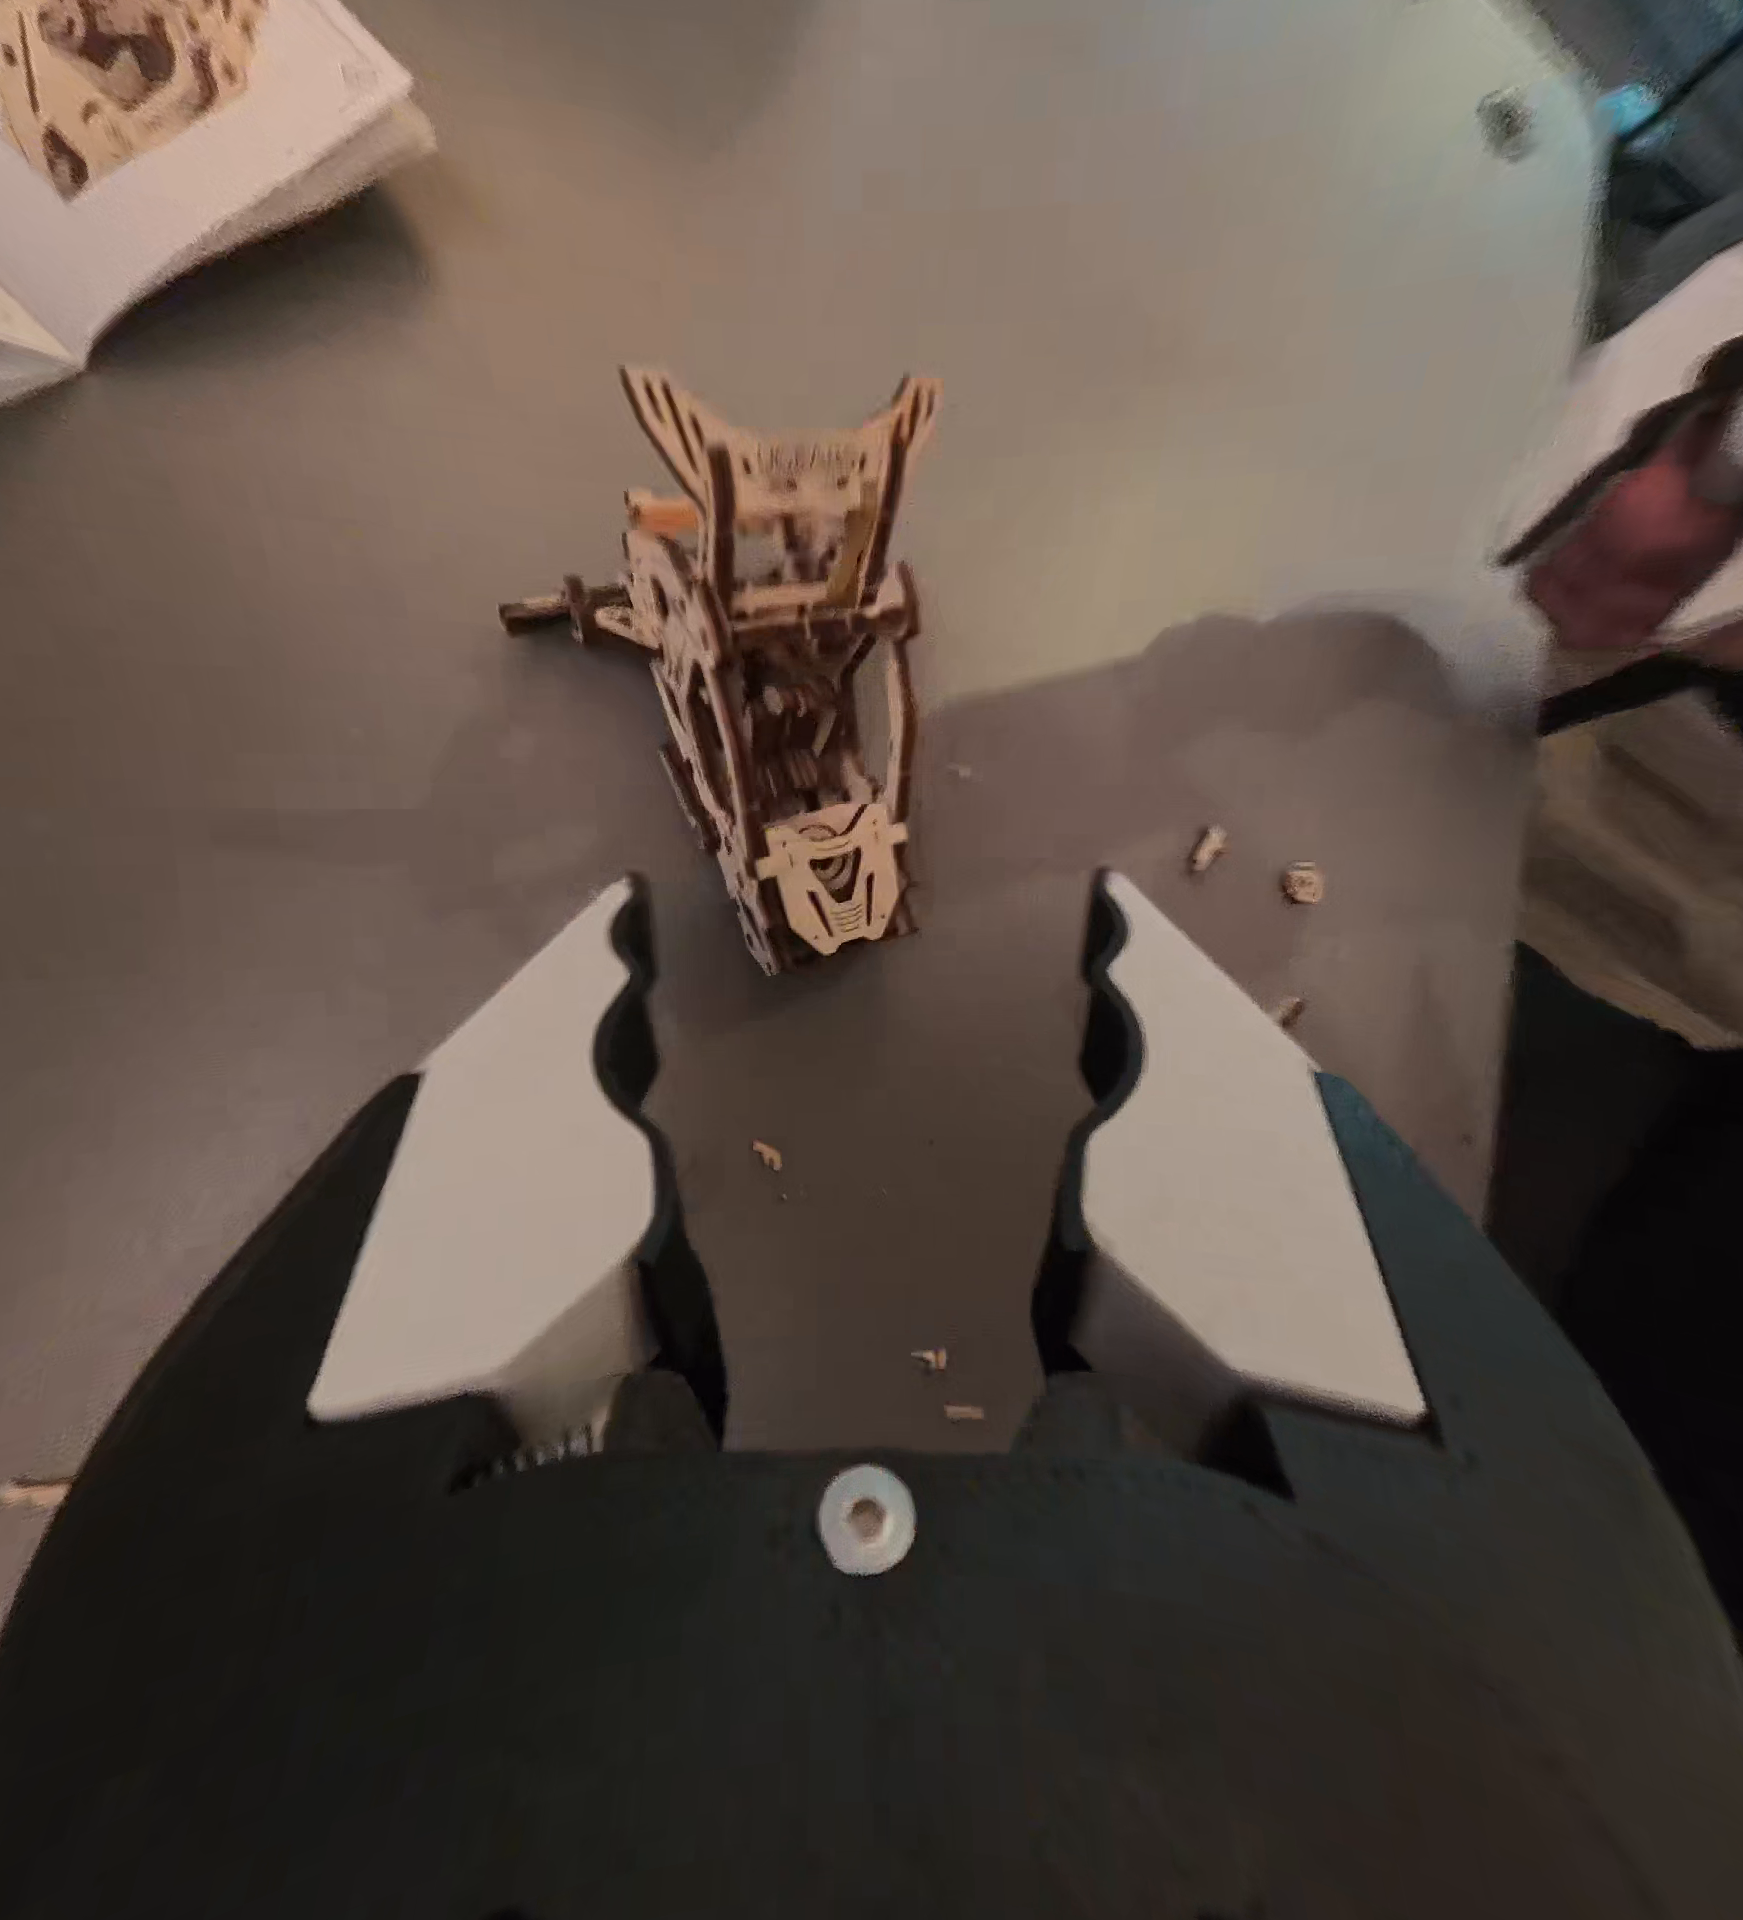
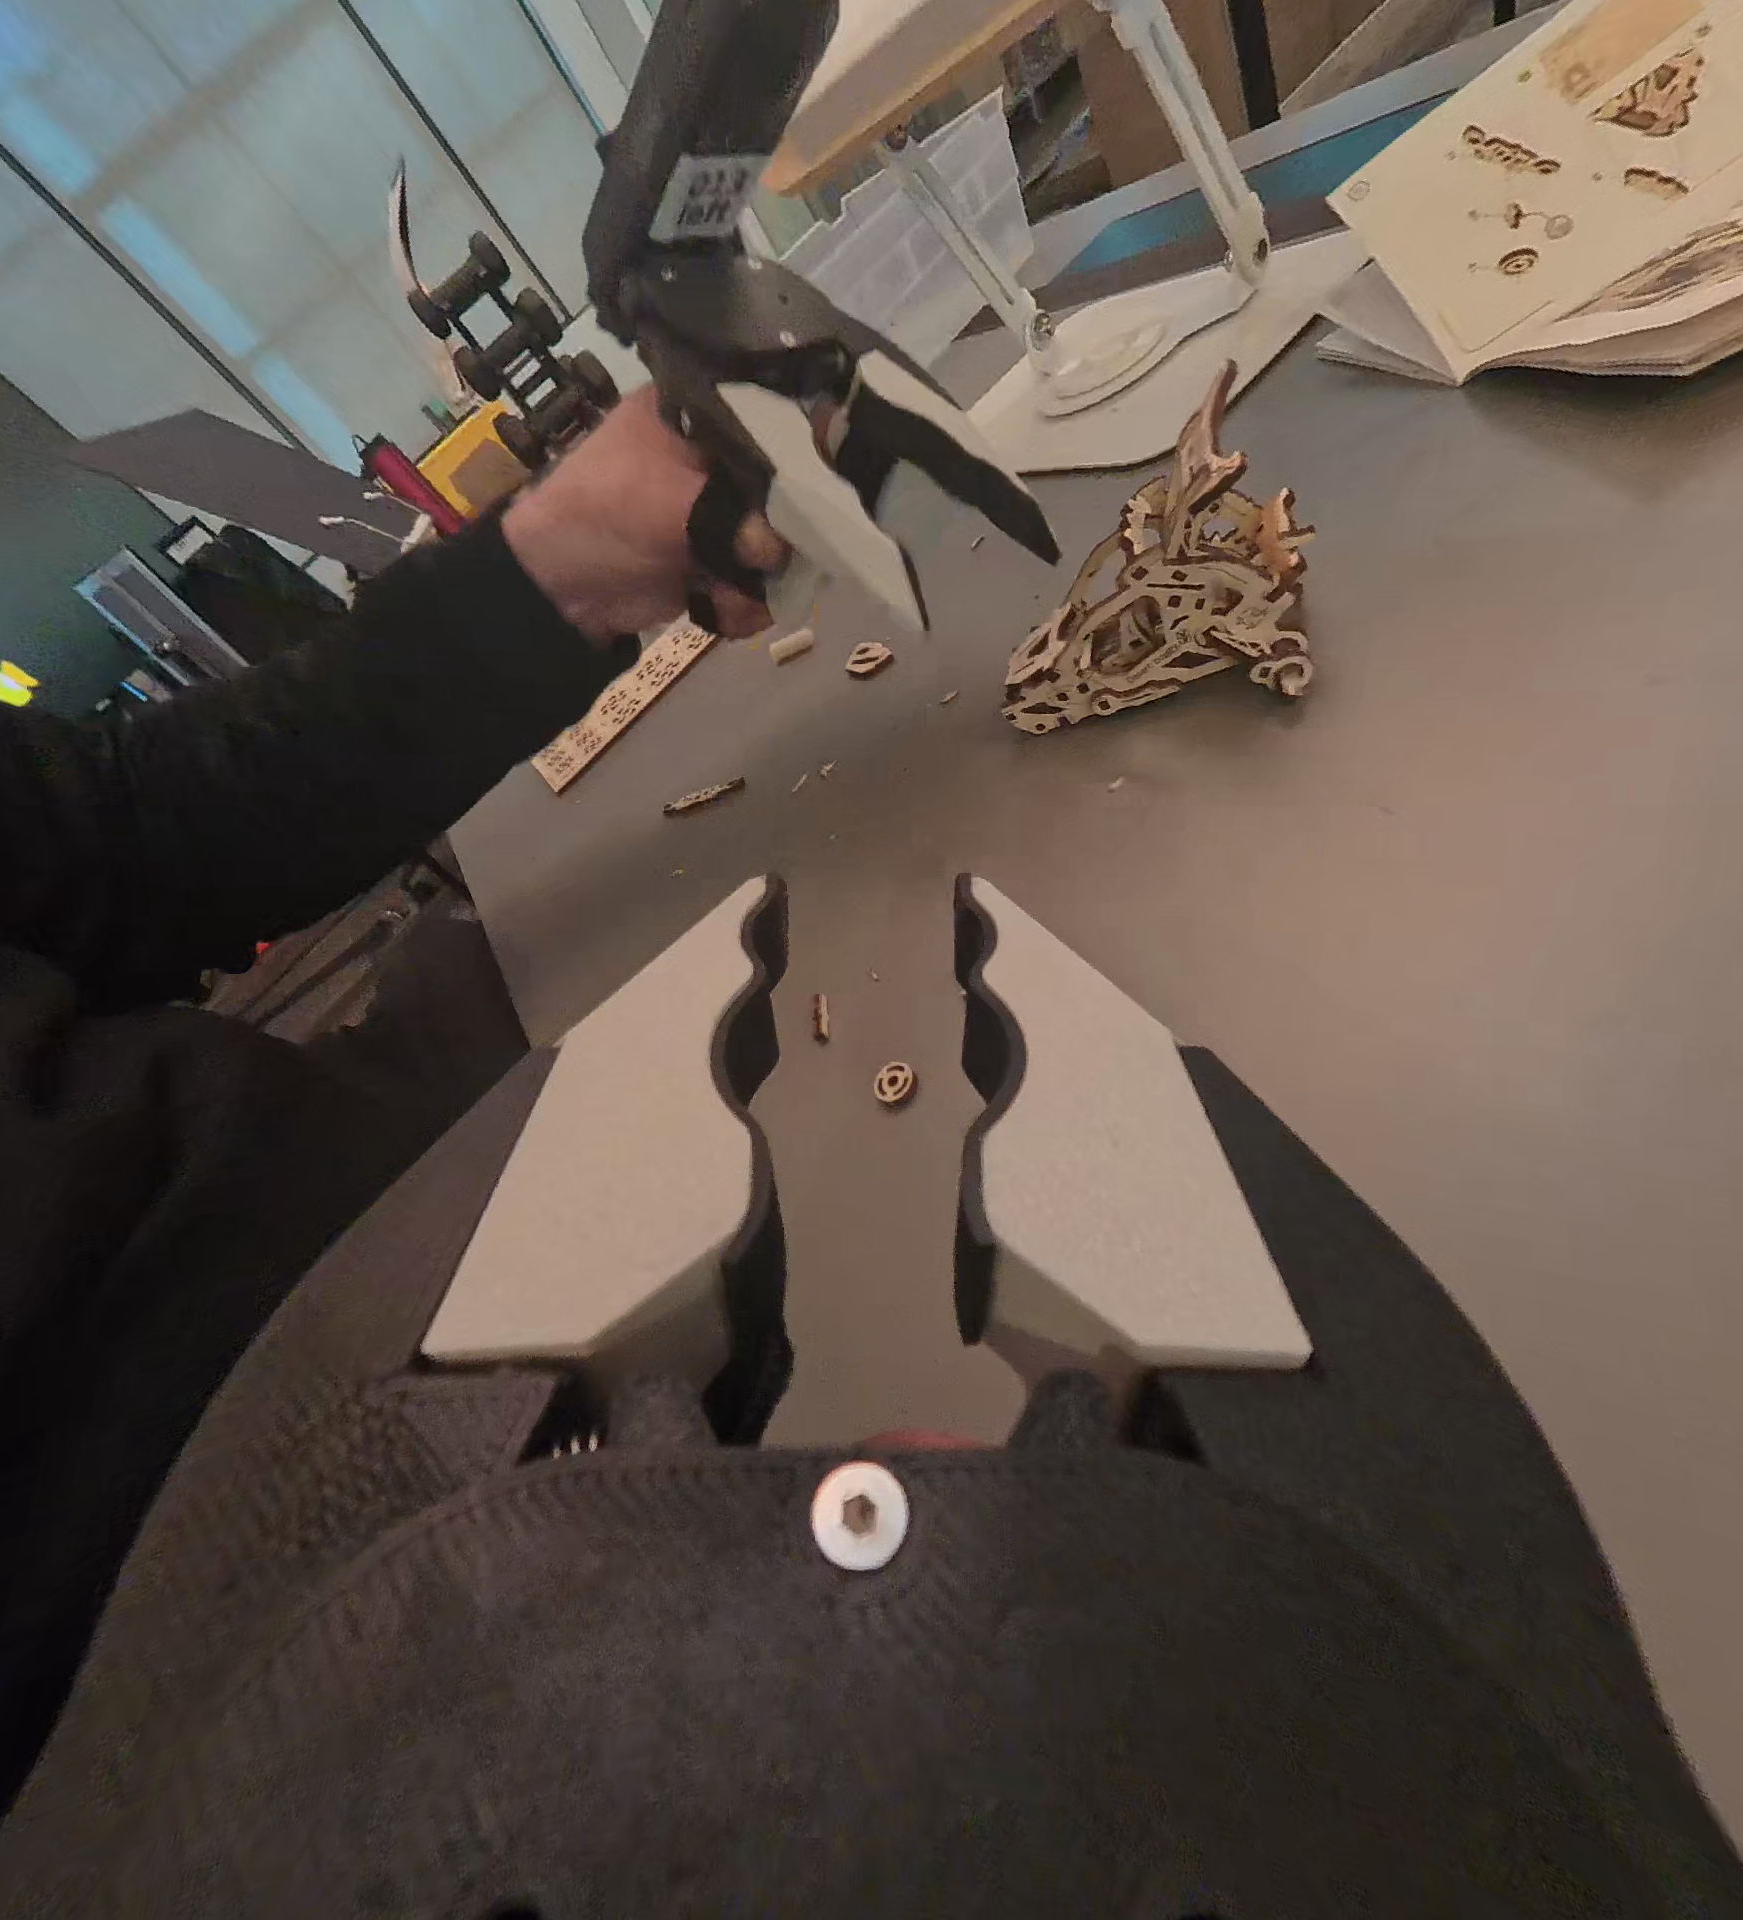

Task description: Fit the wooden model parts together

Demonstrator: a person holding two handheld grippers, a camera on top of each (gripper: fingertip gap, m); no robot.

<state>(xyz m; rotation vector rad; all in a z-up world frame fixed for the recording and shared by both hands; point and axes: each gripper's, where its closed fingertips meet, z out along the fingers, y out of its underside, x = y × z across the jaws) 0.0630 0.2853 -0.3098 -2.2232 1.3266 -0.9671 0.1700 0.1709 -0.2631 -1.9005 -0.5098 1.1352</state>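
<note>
Black sleeve (image 2: 254,769), grey-fingered black hand-held gripper (image 2: 870,883)

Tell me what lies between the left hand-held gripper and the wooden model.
Nothing visible does: bare grey table separates the open left hand-held gripper from the wooden model. Small wood scraps lie below, behind its fingertips.

Wooden model (image 2: 1163,603) on grey table (image 2: 1469,935)

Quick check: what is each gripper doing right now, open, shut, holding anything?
Left gripper: open, empty, hovering near the wooden model.
Right gripper: open, empty, small round wooden piece on the table between its fingers.
</note>
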